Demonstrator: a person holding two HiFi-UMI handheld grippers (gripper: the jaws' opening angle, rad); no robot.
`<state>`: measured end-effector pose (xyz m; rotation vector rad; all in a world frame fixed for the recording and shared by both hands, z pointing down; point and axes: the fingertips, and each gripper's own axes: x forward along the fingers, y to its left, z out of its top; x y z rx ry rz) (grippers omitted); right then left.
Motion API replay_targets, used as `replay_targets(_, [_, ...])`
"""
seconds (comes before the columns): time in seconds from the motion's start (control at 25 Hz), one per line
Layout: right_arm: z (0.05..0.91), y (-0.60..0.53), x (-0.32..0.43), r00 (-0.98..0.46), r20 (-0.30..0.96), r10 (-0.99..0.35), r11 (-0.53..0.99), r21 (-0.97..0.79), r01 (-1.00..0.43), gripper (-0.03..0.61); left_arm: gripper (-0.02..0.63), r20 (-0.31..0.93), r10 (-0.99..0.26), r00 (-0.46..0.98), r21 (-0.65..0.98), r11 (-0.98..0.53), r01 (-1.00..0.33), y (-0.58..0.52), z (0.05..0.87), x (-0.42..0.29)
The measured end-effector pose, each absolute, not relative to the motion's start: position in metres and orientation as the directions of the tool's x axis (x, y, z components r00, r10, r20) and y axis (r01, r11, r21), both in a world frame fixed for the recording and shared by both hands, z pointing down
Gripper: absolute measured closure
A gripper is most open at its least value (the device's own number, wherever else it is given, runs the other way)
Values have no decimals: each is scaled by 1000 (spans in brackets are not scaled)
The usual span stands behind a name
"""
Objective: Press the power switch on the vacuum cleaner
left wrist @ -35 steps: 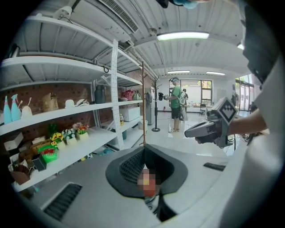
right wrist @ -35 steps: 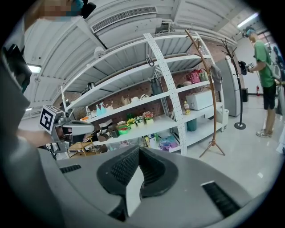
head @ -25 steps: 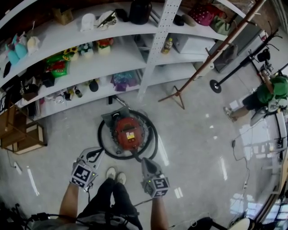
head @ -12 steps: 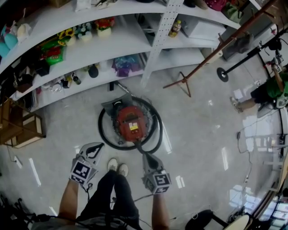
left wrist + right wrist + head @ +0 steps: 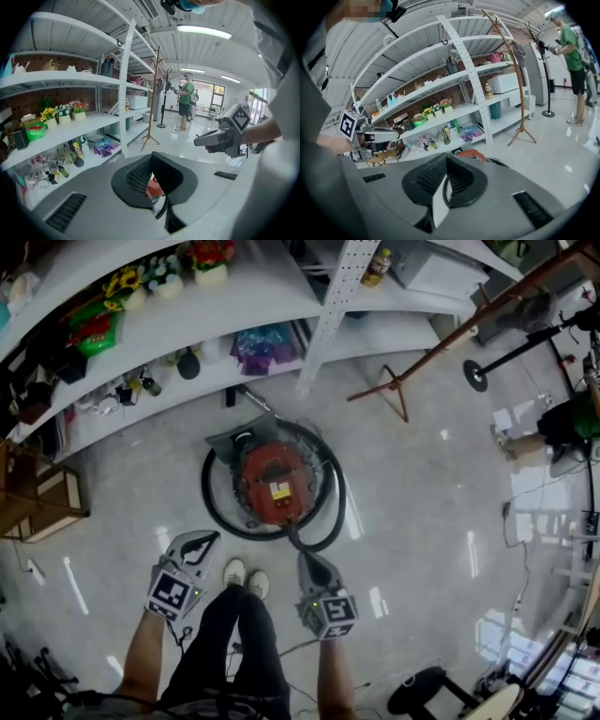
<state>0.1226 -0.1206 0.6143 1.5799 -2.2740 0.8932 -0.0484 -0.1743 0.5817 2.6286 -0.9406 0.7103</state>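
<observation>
A round red vacuum cleaner stands on the floor with its black hose looped around it. A yellow label sits on its top. My left gripper hovers left of and nearer to me than the vacuum, jaws together, holding nothing. My right gripper is just short of the hose loop, also shut and empty. In the left gripper view the pads meet and a bit of the red vacuum shows below them. In the right gripper view the vacuum peeks over the shut right gripper.
White shelves with small goods run behind the vacuum. A wooden coat stand is at the right back, a wooden crate at the left. A person in green crouches far right. My white shoes are between the grippers.
The head view has tilted, so the shelves slid toward the top and the vacuum sits a little higher in frame. Both grippers stay shut, near the vacuum's near side.
</observation>
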Motion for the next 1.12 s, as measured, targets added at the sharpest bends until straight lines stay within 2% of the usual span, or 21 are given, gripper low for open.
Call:
replay_targets(0.32, [657, -130, 128, -385, 553, -739, 222, -340, -914, 566, 607, 552, -512, 658, 113, -736, -668, -179, 628, -50])
replay_targets(1.12, [754, -147, 114, -409, 546, -731, 237, -360, -903, 567, 607, 575, -480, 662, 113, -755, -646, -182, 721, -49])
